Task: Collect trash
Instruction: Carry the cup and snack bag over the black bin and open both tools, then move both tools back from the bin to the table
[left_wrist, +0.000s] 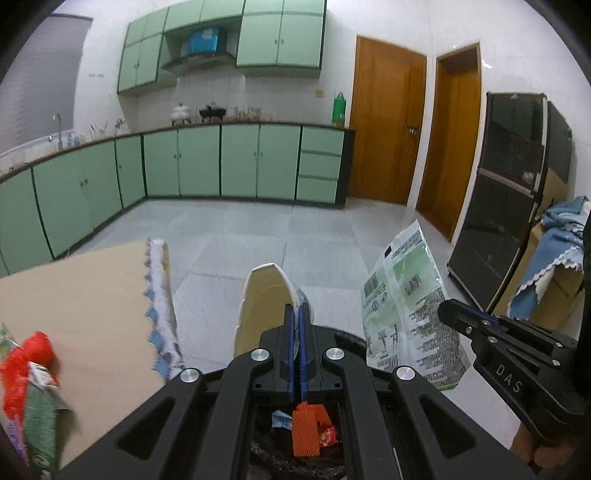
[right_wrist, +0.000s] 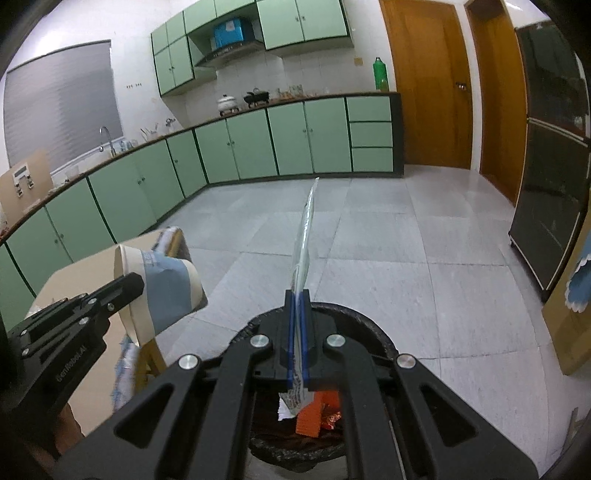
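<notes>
Keep both jaws pinching the paper cup (right_wrist: 162, 291) and wrapper (left_wrist: 406, 314) until squarely above the trash bin (right_wrist: 362, 325), then release.

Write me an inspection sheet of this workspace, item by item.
Surface: tan table with lace-edged cloth, left of the bin.
Job's things: paper cup in left tool; green-white wrapper in right tool; black-lined trash bin below both, already holding orange scraps.
Clutter: red and green wrappers on the table.
Grippers: both tools shut on their items.
Cables: nothing seen.
Surroundings: green kitchen cabinets, tiled floor, wooden doors, dark glass cabinet.
</notes>
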